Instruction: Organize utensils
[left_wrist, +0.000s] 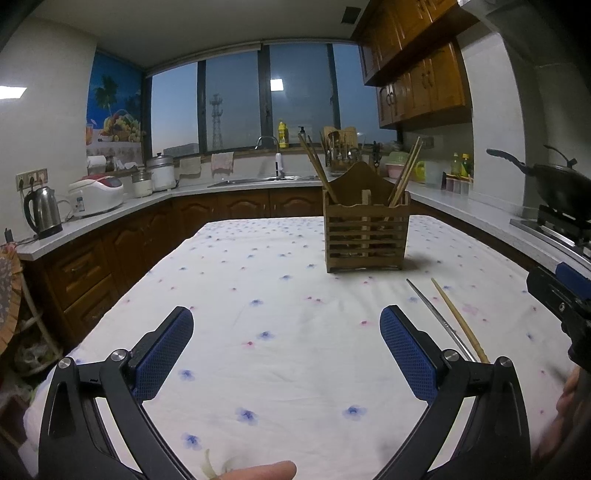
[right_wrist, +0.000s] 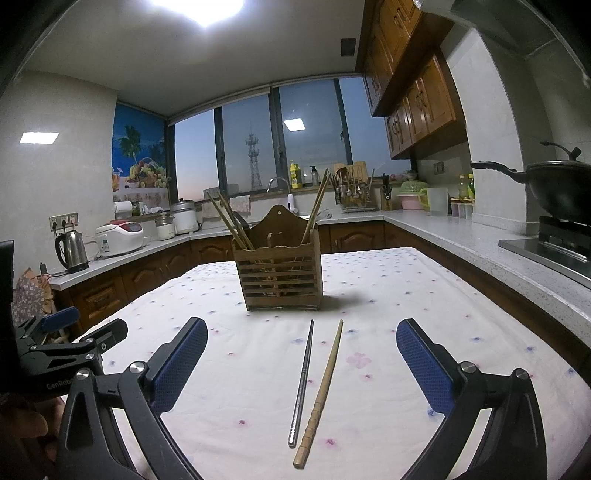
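Observation:
A slatted wooden utensil holder stands mid-table with chopsticks leaning out of both its left and right sides. Two loose chopsticks lie side by side in front of it: a metal chopstick and a wooden chopstick to its right. My right gripper is open, low over the table, with both loose chopsticks lying between its blue pads. My left gripper is open and holds nothing, to the left of the chopsticks.
A floral tablecloth covers the table. Kitchen counters run around it, with a kettle and rice cooker at left, a sink at the back, and a wok on a stove at right. A fingertip shows at the bottom edge.

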